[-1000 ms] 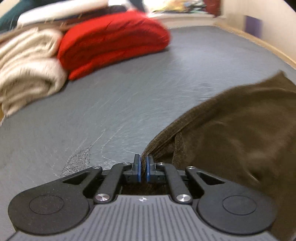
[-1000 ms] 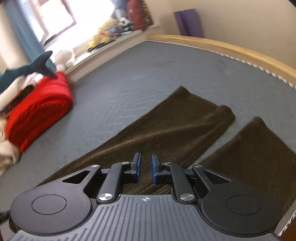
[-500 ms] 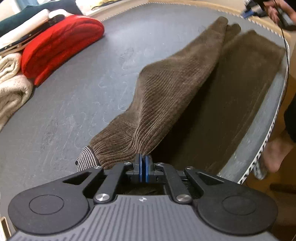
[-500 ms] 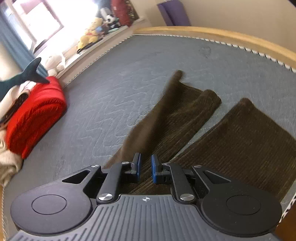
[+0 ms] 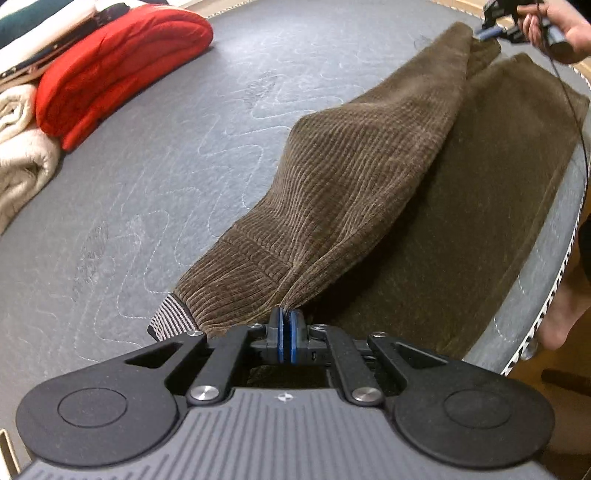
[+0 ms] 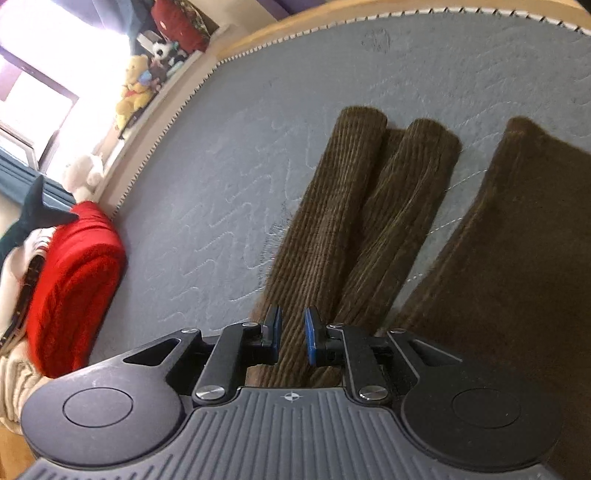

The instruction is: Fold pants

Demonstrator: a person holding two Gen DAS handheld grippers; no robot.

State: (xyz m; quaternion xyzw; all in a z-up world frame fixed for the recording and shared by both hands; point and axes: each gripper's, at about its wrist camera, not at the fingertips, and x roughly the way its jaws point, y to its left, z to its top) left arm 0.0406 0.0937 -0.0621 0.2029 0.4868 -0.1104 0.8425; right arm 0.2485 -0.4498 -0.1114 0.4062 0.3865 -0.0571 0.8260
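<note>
Now left gripper (image 5: 284, 320) pinches pants (image 5: 354, 177); right gripper (image 6: 291, 332) seemingly parted.

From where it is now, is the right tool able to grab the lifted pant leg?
Probably yes. The right tool is open and the lifted leg already runs between its fingers, with nothing in the way. The left tool is shut on the waist end.

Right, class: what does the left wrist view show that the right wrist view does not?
Only the left wrist view: the left gripper pinching the brown corduroy pants at the waist, a striped lining, the person's hand.
Only the right wrist view: the right gripper open, both leg ends, plush toys.
Both: the pants, red blanket, grey mattress.
</note>
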